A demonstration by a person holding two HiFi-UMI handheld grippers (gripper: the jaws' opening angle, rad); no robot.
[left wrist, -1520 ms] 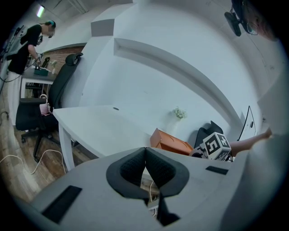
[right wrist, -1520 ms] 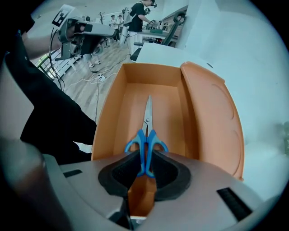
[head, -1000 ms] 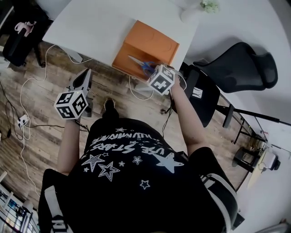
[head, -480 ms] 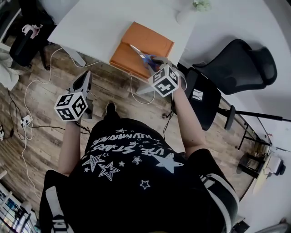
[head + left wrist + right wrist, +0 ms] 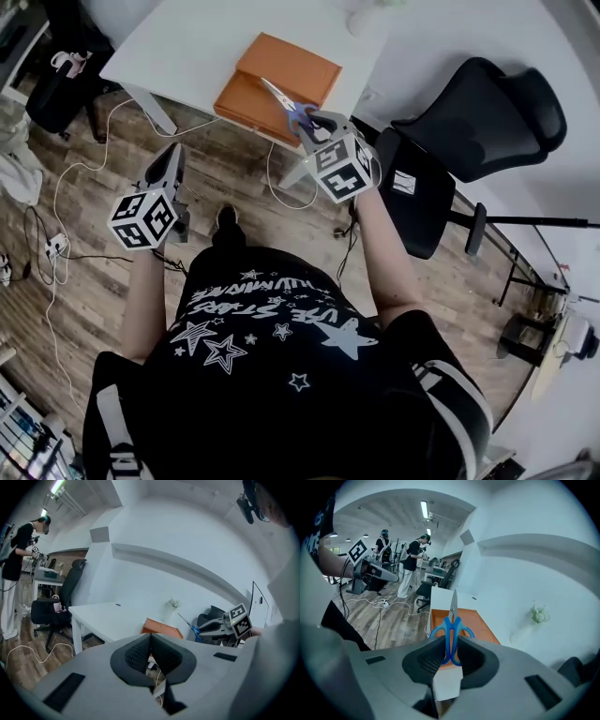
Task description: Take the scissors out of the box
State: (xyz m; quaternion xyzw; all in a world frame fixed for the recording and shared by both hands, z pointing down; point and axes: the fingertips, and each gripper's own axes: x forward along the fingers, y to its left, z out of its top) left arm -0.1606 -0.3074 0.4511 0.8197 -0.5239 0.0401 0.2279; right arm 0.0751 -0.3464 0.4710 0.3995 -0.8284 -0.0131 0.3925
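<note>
**Scissors, position.** The scissors [image 5: 289, 105] are out of the box [image 5: 281, 70] and held in the air by the right gripper [image 5: 315, 125], over the near edge of the white desk [image 5: 187, 42]. The left gripper view shows the scissors [image 5: 189, 625] well above desk level, to the right of the orange box [image 5: 161, 629].

**Scissors, orientation.** The blades are shut together. In the head view the long axis runs from the blue handles at lower right to the tip at upper left, and the tip lies over the near part of the box. In the left gripper view the tip slants upward, higher than the handles. In the right gripper view the scissors [image 5: 451, 629] point straight away from the gripper, towards the box [image 5: 480, 626] and the desk [image 5: 441, 596].

**Right gripper.** The jaws stand narrow and clamp the blue handle loops between the pads.

**Left gripper.** The left gripper [image 5: 173, 157] is over the wooden floor [image 5: 84, 272], well apart from the desk. Its jaws [image 5: 151, 652] are closed pad to pad with nothing between them.

**Markings.** Each gripper's cube carries black-and-white square markers. The person's black shirt [image 5: 272, 328] bears white stars and white lettering, upside down in this view; "STARS" can be made out. A white label on the black chair [image 5: 405, 184] cannot be read. No print shows on the scissors or the box.
</note>
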